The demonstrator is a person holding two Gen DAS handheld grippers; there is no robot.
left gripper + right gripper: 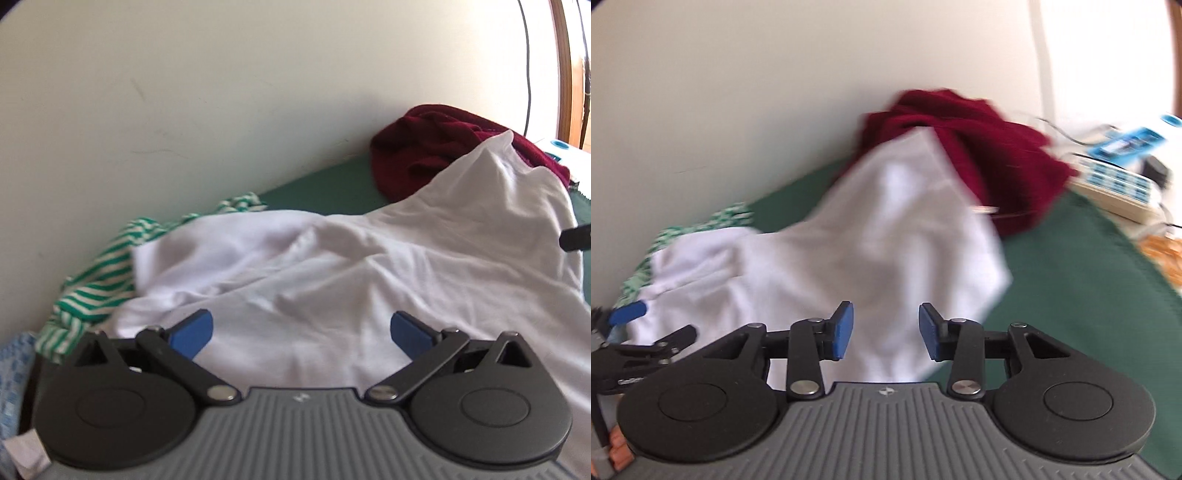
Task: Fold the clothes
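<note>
Off to the left of the left gripper [302, 334], a green-and-white striped garment [98, 284] lies bunched against the pale wall [221, 92], with a bit of blue patterned cloth [14, 373] at the frame's edge below it. The left gripper's blue-padded fingers stand wide apart with nothing between them, poised just over the near part of the white shirt [369, 266], which spreads rumpled straight ahead of them across the green cover [332, 188]. Ahead and to the right the shirt rises into a peak that rests against a heap of dark red cloth [424, 151] by the wall. At the far right edge of the left wrist view a dark tip pokes in beside the shirt's edge; what it belongs to cannot be told. The right gripper [886, 330] also has its fingers parted, less widely, and empty, over the shirt's near right hem where white meets green. The right wrist view is blurred. To that gripper's right the cover lies bare, and further right, ahead, sits a power strip [1119, 184] with blue switches.
</note>
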